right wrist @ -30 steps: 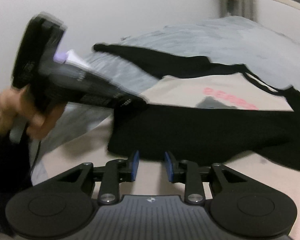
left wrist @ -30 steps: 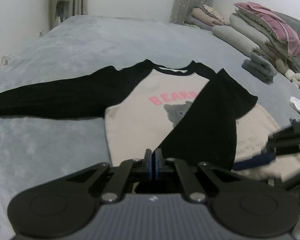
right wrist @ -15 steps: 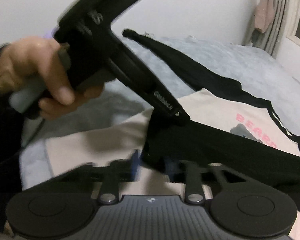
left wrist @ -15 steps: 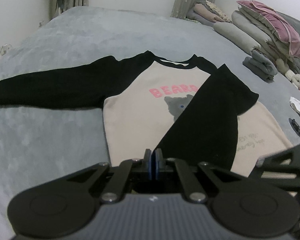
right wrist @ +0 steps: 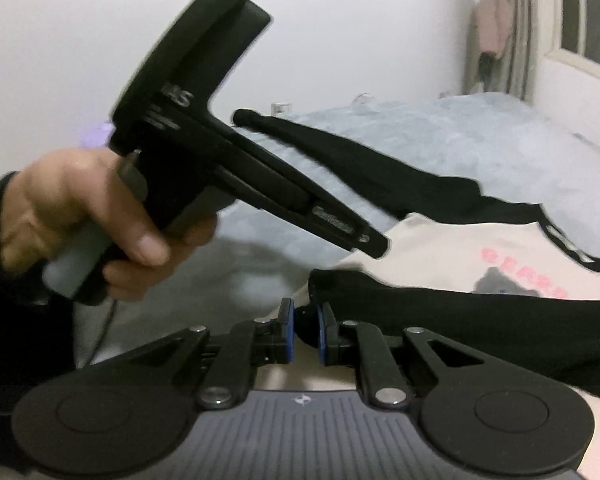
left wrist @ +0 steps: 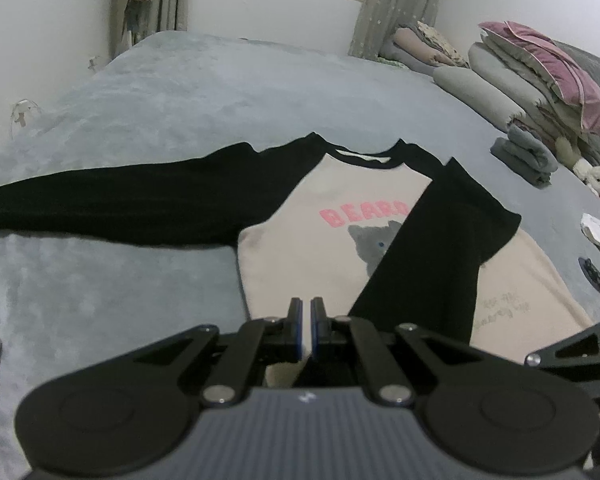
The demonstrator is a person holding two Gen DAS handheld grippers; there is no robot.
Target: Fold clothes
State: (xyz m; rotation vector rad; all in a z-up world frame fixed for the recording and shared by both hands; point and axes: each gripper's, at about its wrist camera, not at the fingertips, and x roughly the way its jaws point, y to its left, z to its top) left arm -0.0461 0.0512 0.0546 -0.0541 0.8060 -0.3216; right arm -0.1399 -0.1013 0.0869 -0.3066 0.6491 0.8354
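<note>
So we're maybe a third of the way into folding this shirt (left wrist: 340, 240), the cream raglan with black sleeves and the pink lettering, lying flat and face up on the grey bed (left wrist: 180, 92). One black sleeve (left wrist: 440, 248) is already folded in, running diagonally across the chest and covering part of the cat print. The other sleeve (left wrist: 112, 204) is stretched straight out to the side on the blanket, so that one's left to do, plus folding the body up afterwards.

Our left hand-held gripper (left wrist: 306, 330) is pinched shut near the hem; cream cloth shows right behind the pads, but we can't say for sure it's gripping any. Our right hand-held gripper (right wrist: 303, 334) is closing, with what looks like the cuff end of the folded sleeve right at its pads, though we can't tell if they're pressing on it yet. From the right wrist view you can see our hand (right wrist: 88, 224) holding the left tool over the shirt.
</note>
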